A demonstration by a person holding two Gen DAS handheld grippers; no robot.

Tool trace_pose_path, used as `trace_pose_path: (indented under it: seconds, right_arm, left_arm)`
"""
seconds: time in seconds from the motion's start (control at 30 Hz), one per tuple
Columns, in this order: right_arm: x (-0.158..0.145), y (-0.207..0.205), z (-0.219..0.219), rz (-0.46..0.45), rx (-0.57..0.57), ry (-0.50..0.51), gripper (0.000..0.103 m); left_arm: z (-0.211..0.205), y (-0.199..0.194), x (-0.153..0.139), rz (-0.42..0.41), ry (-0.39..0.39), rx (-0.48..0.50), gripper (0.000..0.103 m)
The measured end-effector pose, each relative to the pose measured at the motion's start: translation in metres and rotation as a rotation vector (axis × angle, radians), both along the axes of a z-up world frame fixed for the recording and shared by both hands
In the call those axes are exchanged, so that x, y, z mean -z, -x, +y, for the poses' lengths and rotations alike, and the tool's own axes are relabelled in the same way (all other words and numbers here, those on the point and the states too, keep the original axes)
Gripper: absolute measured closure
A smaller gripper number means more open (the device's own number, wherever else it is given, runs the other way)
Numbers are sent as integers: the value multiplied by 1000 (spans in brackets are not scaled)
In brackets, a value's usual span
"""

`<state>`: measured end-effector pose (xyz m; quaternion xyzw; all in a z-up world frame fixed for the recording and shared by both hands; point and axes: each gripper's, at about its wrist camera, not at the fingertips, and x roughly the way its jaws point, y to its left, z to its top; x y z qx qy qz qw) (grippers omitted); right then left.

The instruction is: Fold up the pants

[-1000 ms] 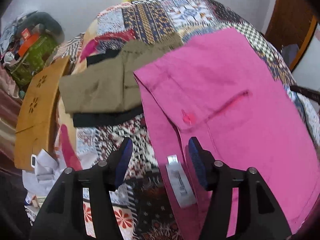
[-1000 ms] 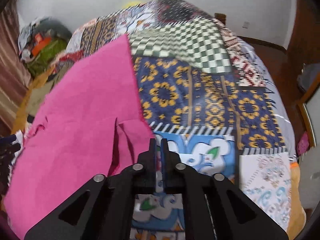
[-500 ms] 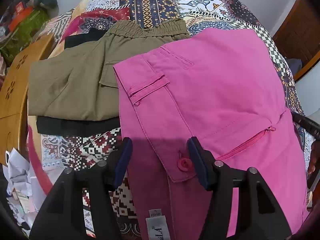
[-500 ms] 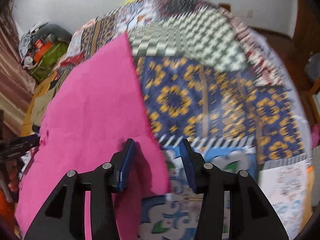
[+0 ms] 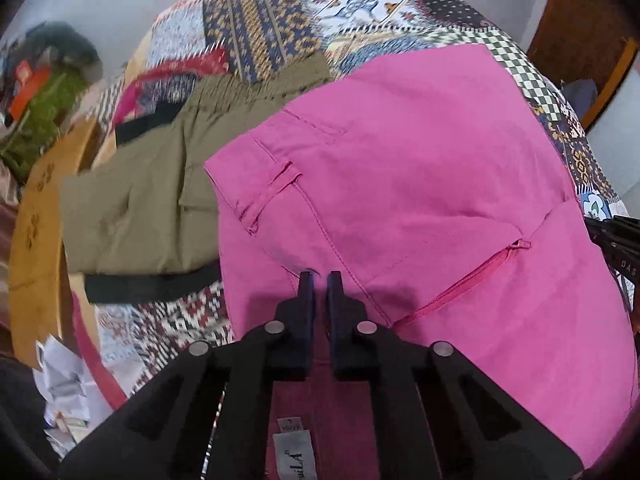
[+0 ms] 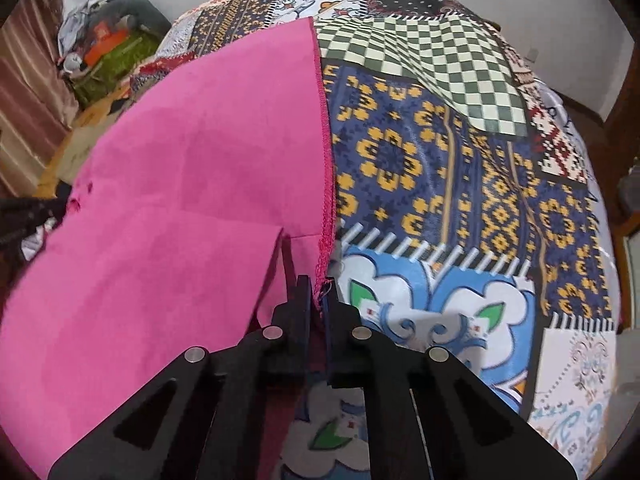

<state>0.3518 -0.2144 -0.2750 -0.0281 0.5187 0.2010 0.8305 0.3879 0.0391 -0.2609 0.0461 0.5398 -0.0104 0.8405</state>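
Roughly, step in hand: both ends of the pink pants (image 5: 420,184) were pinched, which I judged to be the start of the next fold.
Pants position: spread over the patchwork bedspread (image 6: 460,152), filling the centre and right of the left wrist view and the left half of the right wrist view.
Left gripper (image 5: 319,280): fingers drawn together at the waistband, low centre of frame, apparently clamped on the cloth just beside the fly; the zipper (image 5: 460,284) ran off to the right and the belt loop (image 5: 272,192) sat up and left.
Right gripper (image 6: 316,286): fingers closed on the frayed hem edge (image 6: 326,168) of a leg, low centre of frame.
Neighbours: olive shorts (image 5: 132,208), folded, touched the pants' left edge in the left wrist view.
Doing it well: lift both pinches evenly, keep the cloth taut between them, and carry the edge over so the seams line up.
Risk: the right pinch held only the thin hem, so it could slip; the olive shorts could be dragged.
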Motion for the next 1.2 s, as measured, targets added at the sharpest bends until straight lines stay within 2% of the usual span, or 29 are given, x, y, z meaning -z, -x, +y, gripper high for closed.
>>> trace_pose_path:
  seconds: [0.17,0.3,0.4,0.5,0.67,0.77,0.83,0.9,1.0,1.2]
  right_arm:
    - [4,2,-19,6,41,21,100]
    - [4,5,-29,14,67,42,101]
    - [3,9,-40,18,79,50,100]
    - [-3,13,-52,30,93,29,100]
    - [-38,14,-69,-63,139,-13,94]
    - [-64,8,-70,-131,132,-45,79]
    - [-77,2,-60,-175,123,-49,65]
    - [-85,-7,-52,-208,116,-56,61]
    - [-87,-29,-40,-212,115,-92,60]
    - [-68,-66,-16,-201,93,-90,60]
  left_arm:
    - [-3,-8,-1,-12,-65,8,97]
    - [11,-9,12,6,-124,-43,97]
    - [28,-3,5,8,-21,-60,97]
    - [38,6,-12,-44,2,-68,93]
    - [52,3,-28,-96,-11,-107,65]
    - [61,-5,-30,-109,11,-123,62]
    - [65,-15,-28,-108,23,-137,60]
    - [66,-28,-24,-98,34,-138,59]
    - [67,-45,-18,-86,49,-136,59]
    - [72,-80,8,-32,68,-138,59]
